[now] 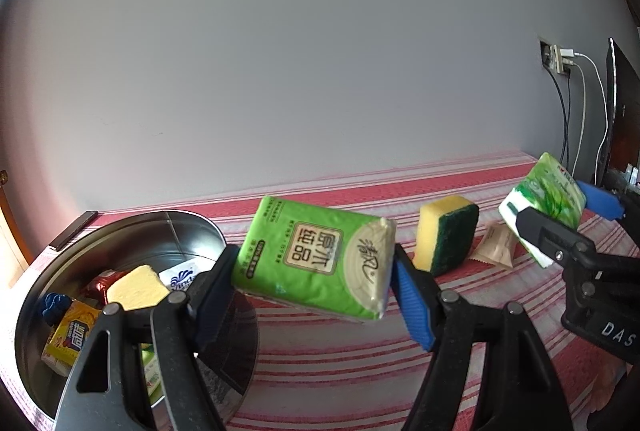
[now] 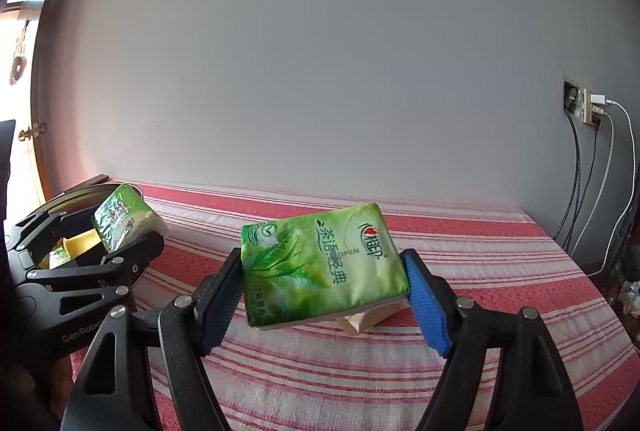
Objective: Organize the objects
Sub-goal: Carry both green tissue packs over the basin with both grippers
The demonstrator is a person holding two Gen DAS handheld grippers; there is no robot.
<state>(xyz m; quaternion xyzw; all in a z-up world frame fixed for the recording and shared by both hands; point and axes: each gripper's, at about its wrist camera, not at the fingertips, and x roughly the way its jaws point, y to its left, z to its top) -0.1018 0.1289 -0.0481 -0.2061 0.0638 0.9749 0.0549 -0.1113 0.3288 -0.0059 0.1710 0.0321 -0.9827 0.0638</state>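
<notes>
Seen from the left wrist, a bright green tissue pack is clamped between the blue pads of the left gripper and held clear of the red-and-white striped cloth, just right of a round metal tin at the near left. Inside the tin lie a yellow sponge, a yellow carton, a red wrapped item and a white-and-blue packet. Farther right on the cloth a yellow-and-green scouring sponge is propped up, with a beige sachet just beside it. At the far right, a leaf-printed tissue pack is gripped by the right gripper above the cloth.

Seen from the right wrist, the leaf-printed tissue pack is pinched at both ends by the right gripper and carried tilted over the cloth, the beige sachet partly hidden beneath it. At the left, the bright green tissue pack is held by the left gripper beside the tin. Cables hang from a wall socket at the right.
</notes>
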